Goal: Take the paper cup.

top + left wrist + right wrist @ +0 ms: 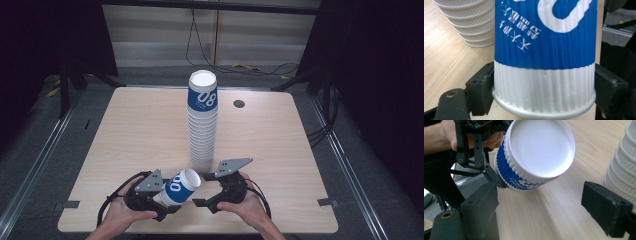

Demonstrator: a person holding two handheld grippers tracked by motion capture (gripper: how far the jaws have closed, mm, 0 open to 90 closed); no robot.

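The left gripper (162, 200) clamps a cup (178, 187) near its rim, holding it tilted on its side just above the table's (125, 130) near edge, closed base toward the right gripper. Behind and between the two stands a tall stack (202, 120) of inverted cups, its top one printed "08", while the held cup shows a large white numeral and small characters too small to read. The right gripper (210, 190) stands wide and empty; the ribbed paper cup looks light and easily crushed, so a gentle hold on the stiffer base or rim seems safest.
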